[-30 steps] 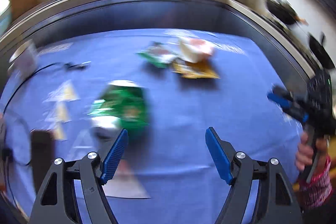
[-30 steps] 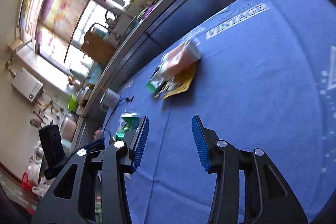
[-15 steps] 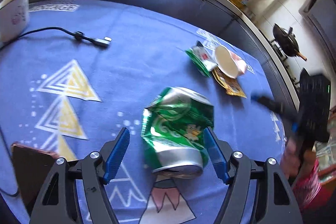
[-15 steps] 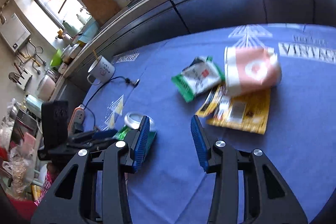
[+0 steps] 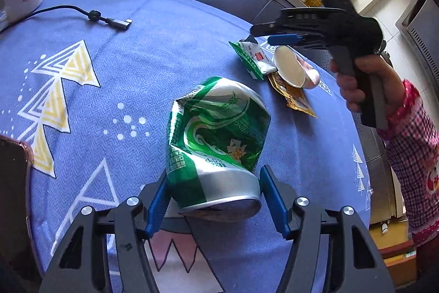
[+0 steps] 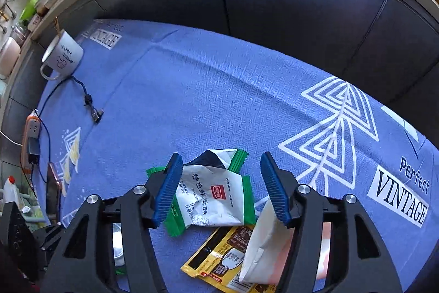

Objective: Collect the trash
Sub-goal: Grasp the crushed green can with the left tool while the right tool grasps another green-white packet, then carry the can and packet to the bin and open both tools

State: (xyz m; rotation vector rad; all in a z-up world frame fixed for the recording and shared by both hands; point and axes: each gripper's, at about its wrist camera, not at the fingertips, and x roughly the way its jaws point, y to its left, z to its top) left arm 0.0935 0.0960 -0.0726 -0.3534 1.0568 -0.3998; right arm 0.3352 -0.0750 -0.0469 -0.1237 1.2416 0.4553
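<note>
Trash lay scattered on the blue tabletop (image 5: 153, 51): a crushed green can (image 5: 216, 139) sat low in the left-wrist frame between the closing fingers (image 5: 157, 203) of the left gripper (image 5: 214, 203), not yet visibly pinched; light, dented and slick, it looked best taken across its stiffer silver base. Lower centre of the right-wrist frame, the right gripper (image 6: 221, 190) opened empty above a limp green-and-white wrapper (image 6: 211, 199), beside a yellow packet (image 6: 219, 260) and paper cup (image 6: 263, 246)

Can (image 5: 216, 133) lies on tablecloth (image 5: 137, 67), left of wrappers (image 5: 255, 59).
</note>
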